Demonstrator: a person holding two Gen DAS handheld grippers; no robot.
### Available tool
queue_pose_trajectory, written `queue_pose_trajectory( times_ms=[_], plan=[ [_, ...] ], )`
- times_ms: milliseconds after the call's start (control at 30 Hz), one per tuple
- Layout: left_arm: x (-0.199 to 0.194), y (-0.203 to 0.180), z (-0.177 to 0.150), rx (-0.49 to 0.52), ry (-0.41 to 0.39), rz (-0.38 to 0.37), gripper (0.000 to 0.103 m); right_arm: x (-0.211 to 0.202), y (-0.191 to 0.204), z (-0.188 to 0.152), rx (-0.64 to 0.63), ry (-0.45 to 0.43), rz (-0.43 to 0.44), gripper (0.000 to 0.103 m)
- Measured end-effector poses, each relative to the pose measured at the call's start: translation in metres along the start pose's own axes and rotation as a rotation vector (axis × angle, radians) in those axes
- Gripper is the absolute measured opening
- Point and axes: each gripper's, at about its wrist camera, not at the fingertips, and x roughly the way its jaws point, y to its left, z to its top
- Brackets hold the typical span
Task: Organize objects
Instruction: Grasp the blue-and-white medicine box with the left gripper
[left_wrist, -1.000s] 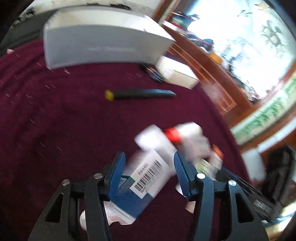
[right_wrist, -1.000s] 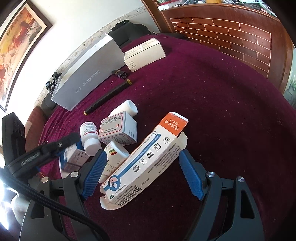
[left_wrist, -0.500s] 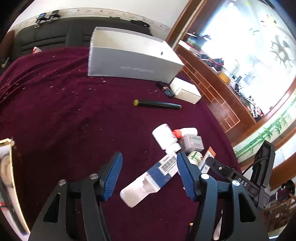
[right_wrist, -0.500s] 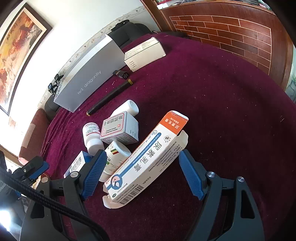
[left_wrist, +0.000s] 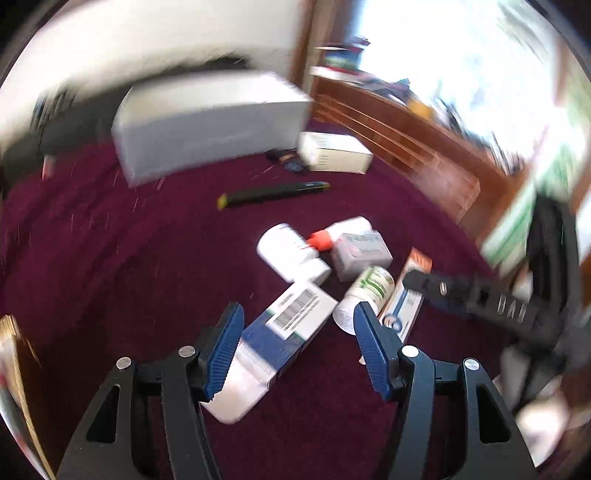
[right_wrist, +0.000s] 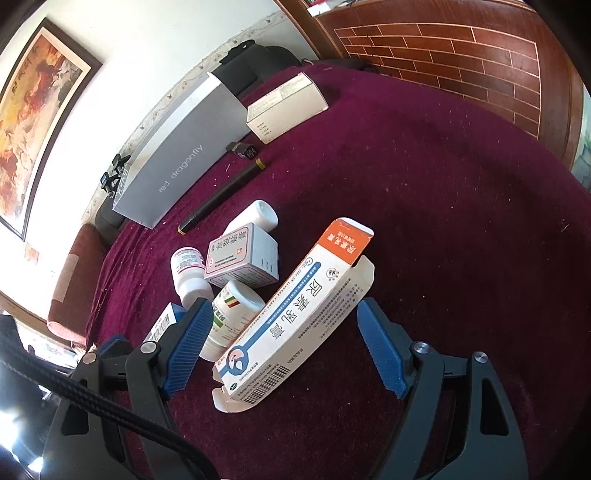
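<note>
While both grippers are hanging wide with nothing between the pads, the medicine pile is lying just ahead of them.

Left gripper (left_wrist: 299, 347): jaws are gaping; the blue-and-white carton (left_wrist: 273, 343) is lying between them, untouched as far as the blur allows.

Right gripper (right_wrist: 284, 347): jaws are standing wide, straddling the long orange-topped ointment box (right_wrist: 295, 310), not pinching it.

Ointment box: looking light, thin card, end flaps sprung open, so it is likely crushing easily; gripping mid-length across the narrow sides seems safest.

Pile: the green-labelled bottle (right_wrist: 232, 314) is leaning against the box's left; the grey carton (right_wrist: 243, 258) and white pill bottle (right_wrist: 188, 273) are sitting farther off; smooth plastic, probably rolling.

Surface: a maroon cloth (right_wrist: 443, 240), napped, is giving some grip.

Far side: a black pen (right_wrist: 221, 195), a grey "red dragonfly" box (right_wrist: 177, 162) and a white carton (right_wrist: 288, 107).

Room: a framed painting (right_wrist: 37, 110) is hanging on the left wall; wood panelling is on the right.
</note>
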Motion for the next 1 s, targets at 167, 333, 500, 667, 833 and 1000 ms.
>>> queue_pose_trajectory(
  times_ms=[167, 333, 500, 667, 833, 1000],
  plan=[
    [0.015, -0.021, -0.008, 0.263, 0.039, 0.058, 0.055, 0.001, 0.0, 0.0, -0.002, 0.002, 0.0, 0.08],
    [0.042, -0.005, -0.004, 0.238, 0.1, 0.073, 0.055, 0.002, 0.003, -0.002, -0.021, -0.001, -0.019, 0.08],
    [0.057, -0.005, -0.003, 0.169, 0.129, 0.111, 0.047, 0.003, 0.005, -0.002, -0.042, -0.009, -0.037, 0.08],
    [0.029, 0.006, -0.01, 0.052, 0.114, 0.04, 0.028, 0.004, 0.008, -0.004, -0.071, -0.02, -0.063, 0.08],
    [-0.042, 0.019, -0.035, -0.051, 0.009, 0.038, 0.029, 0.004, 0.009, -0.003, -0.086, -0.043, -0.091, 0.08],
    [-0.125, 0.038, -0.072, -0.165, -0.125, 0.027, 0.029, -0.003, 0.008, -0.003, -0.083, -0.091, -0.108, 0.08]
  ],
)
